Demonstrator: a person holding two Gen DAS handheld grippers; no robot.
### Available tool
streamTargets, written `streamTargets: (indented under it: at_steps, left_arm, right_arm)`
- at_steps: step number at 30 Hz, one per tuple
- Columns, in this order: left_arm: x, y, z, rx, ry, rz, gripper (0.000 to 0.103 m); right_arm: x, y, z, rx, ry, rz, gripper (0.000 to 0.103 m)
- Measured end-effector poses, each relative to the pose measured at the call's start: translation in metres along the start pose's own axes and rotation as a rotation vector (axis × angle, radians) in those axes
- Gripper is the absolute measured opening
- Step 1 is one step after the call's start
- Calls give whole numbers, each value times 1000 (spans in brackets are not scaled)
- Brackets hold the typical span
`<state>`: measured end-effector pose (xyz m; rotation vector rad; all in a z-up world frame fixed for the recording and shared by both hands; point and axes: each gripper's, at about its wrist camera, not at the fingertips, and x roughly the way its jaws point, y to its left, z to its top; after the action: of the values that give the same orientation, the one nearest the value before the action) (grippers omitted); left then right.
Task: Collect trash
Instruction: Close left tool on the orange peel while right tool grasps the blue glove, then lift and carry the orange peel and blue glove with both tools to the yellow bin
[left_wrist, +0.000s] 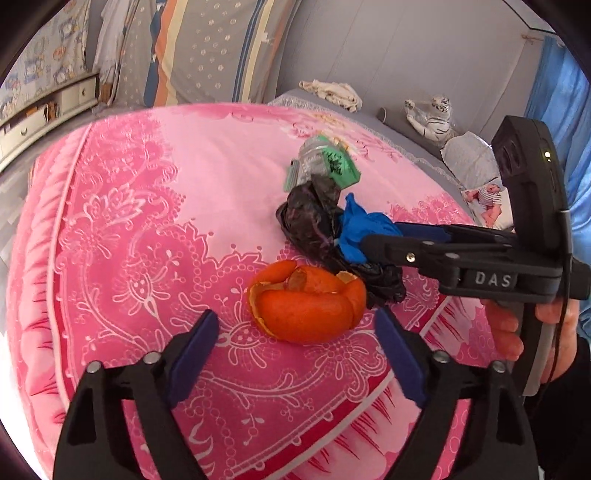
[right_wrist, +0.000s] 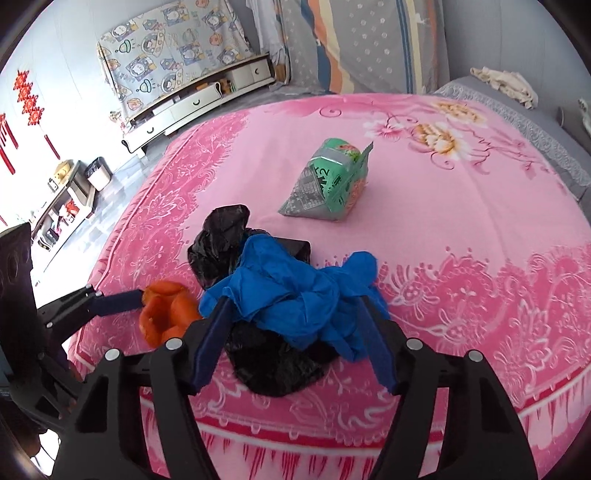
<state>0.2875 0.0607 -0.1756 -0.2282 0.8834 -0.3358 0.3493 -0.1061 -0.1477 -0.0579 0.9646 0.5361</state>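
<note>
Pink floral blanket (left_wrist: 147, 221) covered the bed; trash lay clustered toward the near edge.

Orange peel (left_wrist: 308, 304), curled and cup-shaped, sat on the blanket nearest the left gripper (left_wrist: 295, 325). Left fingers spread wide, one blue pad on each side of the peel, tips about level with its near side; contact not clear from the left wrist view. From the right wrist view, one left finger (right_wrist: 118, 301) reached up to the peel (right_wrist: 166, 314) and looked to touch its side.

Black plastic bag (left_wrist: 310, 218), crumpled, lay just behind the peel, touching or nearly touching it. Blue glove (right_wrist: 295, 291), bunched, rested on top of the bag (right_wrist: 218, 240), with black plastic showing beyond it and beneath it on the near side.

Right gripper (right_wrist: 291, 314) came in from the right side, fingers (right_wrist: 212, 332) set fairly wide on either side of the glove and the bag under it. Pads close against the blue material; whether actually pressing on it could not be told. In the left wrist view, the right gripper's tip (left_wrist: 369, 242) met the glove (left_wrist: 362, 229).

Green and silver carton (right_wrist: 327, 181), flattened at one end, lay further up the blanket, apart from both grippers. In the left wrist view it sat just behind the black bag.

Grey cover (left_wrist: 406, 136) beyond the blanket, with a tiger plush (left_wrist: 432, 118) on it.
</note>
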Motion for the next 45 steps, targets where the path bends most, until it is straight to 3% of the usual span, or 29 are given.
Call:
streamTargets:
  at_steps: [5,7,15,33,45]
  left_arm:
    - [5,7,5,-28,6,-26,67]
    - [9,6,7,-33,15,-40,52]
    - [9,3,8,-38,-2,-35,41]
    - [-18,-1,1,-20,-27,-27,38]
    - [-62,-17,-2,25,-118,-3,38]
  right_arm:
    - [12,-8,3,28,18,33,56]
    - [14,-12,6,37,25,40,52]
    - [10,-22,9,55,16,57,24]
    - [-42,-53,-7,136,-69,-15,17]
    - [-87,-65,-31,189,-144,-31,16]
